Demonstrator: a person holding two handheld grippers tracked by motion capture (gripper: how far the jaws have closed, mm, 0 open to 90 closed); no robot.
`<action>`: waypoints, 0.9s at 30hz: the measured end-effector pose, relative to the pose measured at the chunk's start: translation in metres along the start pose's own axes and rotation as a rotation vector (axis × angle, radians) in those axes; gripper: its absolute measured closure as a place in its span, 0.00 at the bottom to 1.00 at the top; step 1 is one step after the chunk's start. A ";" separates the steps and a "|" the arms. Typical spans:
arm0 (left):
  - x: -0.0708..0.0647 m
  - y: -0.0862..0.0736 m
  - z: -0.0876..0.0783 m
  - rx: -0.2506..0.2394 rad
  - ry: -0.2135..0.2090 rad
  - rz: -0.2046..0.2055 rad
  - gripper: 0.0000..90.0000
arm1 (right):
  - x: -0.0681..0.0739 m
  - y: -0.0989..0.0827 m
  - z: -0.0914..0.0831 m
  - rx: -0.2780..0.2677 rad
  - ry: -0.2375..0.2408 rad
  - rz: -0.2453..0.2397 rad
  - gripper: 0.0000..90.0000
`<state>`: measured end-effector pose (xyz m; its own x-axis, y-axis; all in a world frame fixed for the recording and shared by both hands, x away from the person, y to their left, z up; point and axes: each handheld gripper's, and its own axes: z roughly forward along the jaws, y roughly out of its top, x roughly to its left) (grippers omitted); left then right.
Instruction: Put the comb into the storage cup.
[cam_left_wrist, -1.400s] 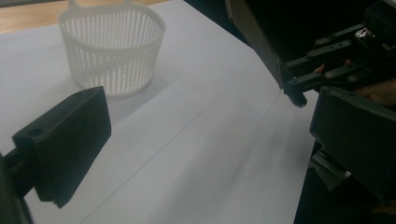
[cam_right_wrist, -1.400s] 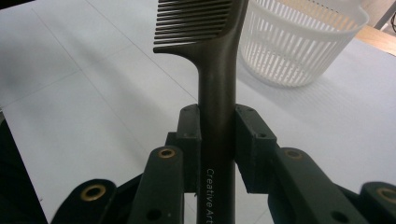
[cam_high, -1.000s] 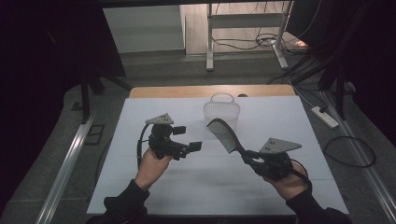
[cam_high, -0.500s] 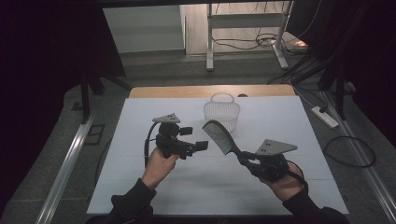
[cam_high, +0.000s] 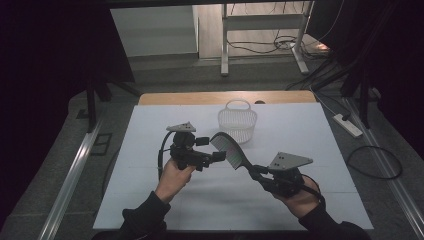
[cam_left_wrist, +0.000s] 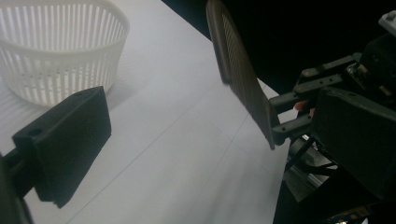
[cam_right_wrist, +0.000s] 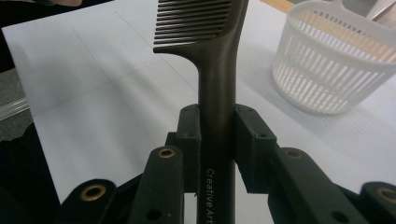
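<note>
A dark comb (cam_high: 231, 150) slants up and to the left over the white table sheet (cam_high: 145, 200). My right gripper (cam_high: 256, 172) is shut on its handle, and the right gripper view shows both pads clamped on the handle (cam_right_wrist: 218, 135) with the comb's teeth (cam_right_wrist: 191, 23) above. My left gripper (cam_high: 211, 149) hovers open just left of the comb's toothed end, without touching it. In the left gripper view one of its fingers (cam_left_wrist: 65, 140) shows at the lower left, with the comb (cam_left_wrist: 243, 79) and the right gripper (cam_left_wrist: 285, 112) beyond.
A white slotted basket (cam_high: 237, 125) with a handle stands on the sheet behind the comb, also seen as the basket (cam_left_wrist: 60, 46) and the basket (cam_right_wrist: 336, 65). A wooden table edge (cam_high: 200, 97) lies at the far side. Cables and a power strip (cam_high: 347, 125) lie on the floor.
My left gripper has edged right toward the comb. The right gripper has brought the comb slightly left, so the gap between them has narrowed.
</note>
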<state>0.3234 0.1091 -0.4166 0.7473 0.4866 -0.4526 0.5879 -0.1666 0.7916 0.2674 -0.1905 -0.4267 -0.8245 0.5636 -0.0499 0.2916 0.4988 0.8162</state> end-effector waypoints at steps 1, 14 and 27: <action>0.000 0.000 0.000 -0.002 0.000 -0.002 0.00 | 0.001 0.000 0.000 0.000 0.001 -0.002 0.81; -0.004 0.003 0.006 0.018 -0.019 0.005 0.00 | 0.011 0.004 0.005 -0.014 0.030 -0.019 0.81; -0.002 0.002 0.006 0.060 -0.104 -0.022 0.41 | 0.014 0.003 0.006 -0.010 0.026 -0.034 0.81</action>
<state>0.3252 0.1024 -0.4164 0.7601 0.4001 -0.5120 0.6196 -0.2091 0.7565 0.2601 -0.1771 -0.4282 -0.8460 0.5294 -0.0629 0.2588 0.5110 0.8197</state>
